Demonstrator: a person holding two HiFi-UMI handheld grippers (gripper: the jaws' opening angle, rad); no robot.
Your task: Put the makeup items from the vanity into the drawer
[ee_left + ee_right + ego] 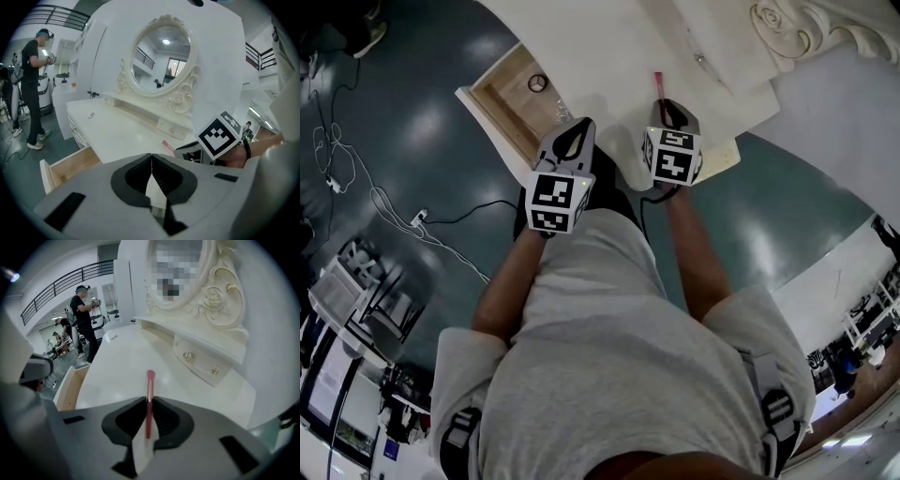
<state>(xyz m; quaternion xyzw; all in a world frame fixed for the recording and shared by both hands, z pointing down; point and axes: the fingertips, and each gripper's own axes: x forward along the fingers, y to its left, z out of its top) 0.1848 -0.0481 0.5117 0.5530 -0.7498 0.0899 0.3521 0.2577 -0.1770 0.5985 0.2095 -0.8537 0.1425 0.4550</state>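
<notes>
A thin pink makeup stick (149, 394) lies between the jaws of my right gripper (149, 403), which is shut on it just above the white vanity top (122, 366). In the head view the stick (658, 86) pokes out ahead of the right gripper (668, 111). My left gripper (151, 158) is shut with nothing in it and hangs beside the right one, near the open wooden drawer (70, 166). That drawer (511, 94) holds a small dark ring (538, 82). A small pale item (91, 114) lies far back on the vanity top.
An ornate oval mirror (161, 54) and small knobbed drawers (201, 362) stand at the back of the vanity. A person (33, 84) stands off to the left on the dark floor. Cables (356, 178) trail across the floor.
</notes>
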